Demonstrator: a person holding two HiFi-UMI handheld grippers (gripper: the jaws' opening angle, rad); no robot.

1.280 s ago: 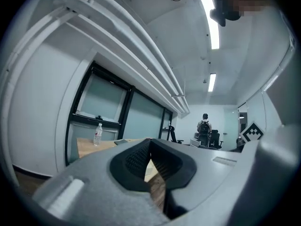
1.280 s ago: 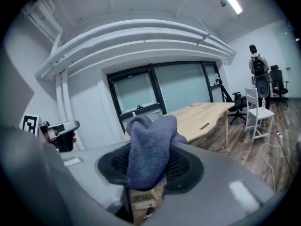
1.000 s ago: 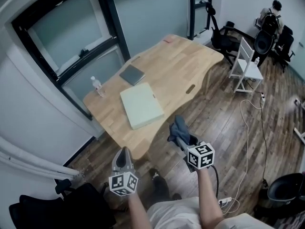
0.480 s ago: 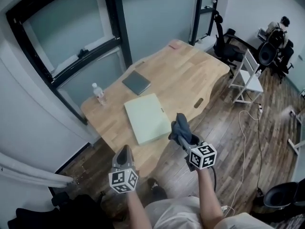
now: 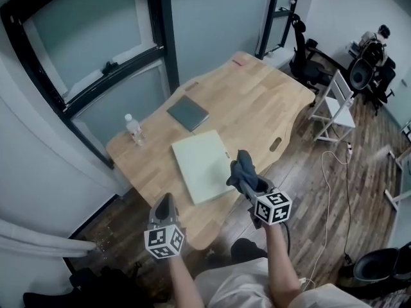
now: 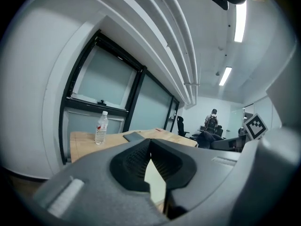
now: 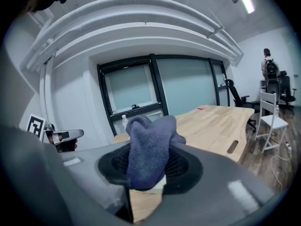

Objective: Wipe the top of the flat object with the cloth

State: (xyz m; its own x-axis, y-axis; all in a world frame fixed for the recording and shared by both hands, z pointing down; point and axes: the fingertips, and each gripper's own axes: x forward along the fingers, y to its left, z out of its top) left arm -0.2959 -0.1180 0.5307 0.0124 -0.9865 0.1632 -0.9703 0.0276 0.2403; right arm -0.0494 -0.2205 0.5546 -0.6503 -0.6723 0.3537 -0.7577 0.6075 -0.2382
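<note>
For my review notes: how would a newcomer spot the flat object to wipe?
Start at the light wooden table. Near its front edge lies a pale green flat rectangular slab. It is larger and paler than the dark grey slab behind it.

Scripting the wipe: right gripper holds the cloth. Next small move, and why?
Probably lower the right gripper so its blue-grey cloth meets the pale green flat slab: the cloth is clamped but appears held above the slab's near edge.

Wooden table (image 5: 257,101) bears flat object (image 5: 202,165), grey slab (image 5: 188,113), bottle (image 5: 134,129).
</note>
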